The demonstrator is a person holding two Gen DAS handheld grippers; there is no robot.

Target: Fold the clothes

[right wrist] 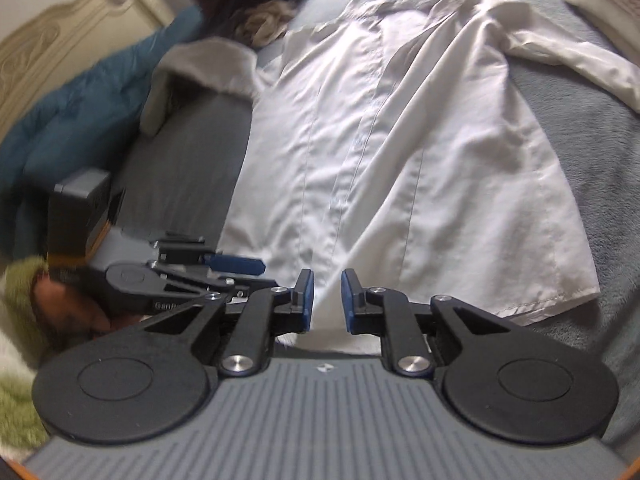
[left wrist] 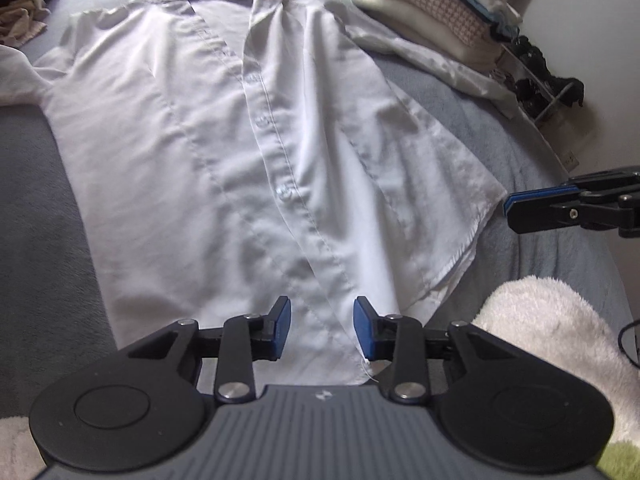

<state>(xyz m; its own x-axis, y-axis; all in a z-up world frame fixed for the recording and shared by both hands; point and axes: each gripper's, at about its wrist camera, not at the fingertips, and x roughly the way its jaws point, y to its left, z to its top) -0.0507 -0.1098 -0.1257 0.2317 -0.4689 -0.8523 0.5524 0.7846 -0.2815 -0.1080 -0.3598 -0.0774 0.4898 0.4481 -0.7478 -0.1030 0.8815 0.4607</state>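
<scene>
A white button-up shirt [left wrist: 180,140] lies flat, front up, on a grey blanket [left wrist: 40,240], collar at the far end. My left gripper [left wrist: 322,326] is open just above the bottom hem near the button placket, with nothing between its pads. My right gripper [right wrist: 327,300] is open with a narrower gap, hovering over the hem of the shirt [right wrist: 420,140]. In the left wrist view the right gripper [left wrist: 520,208] sits beside the shirt's lower right corner. In the right wrist view the left gripper [right wrist: 236,264] is close on the left. One sleeve [left wrist: 440,64] stretches out to the right.
Stacked pillows [left wrist: 432,0] lie at the far right, with a shoe rack [left wrist: 540,80] beyond the bed edge. White fluffy fabric [left wrist: 552,320] is near my right side. A teal blanket [right wrist: 80,100], a headboard [right wrist: 60,28] and a beige cloth [right wrist: 268,20] lie to the left.
</scene>
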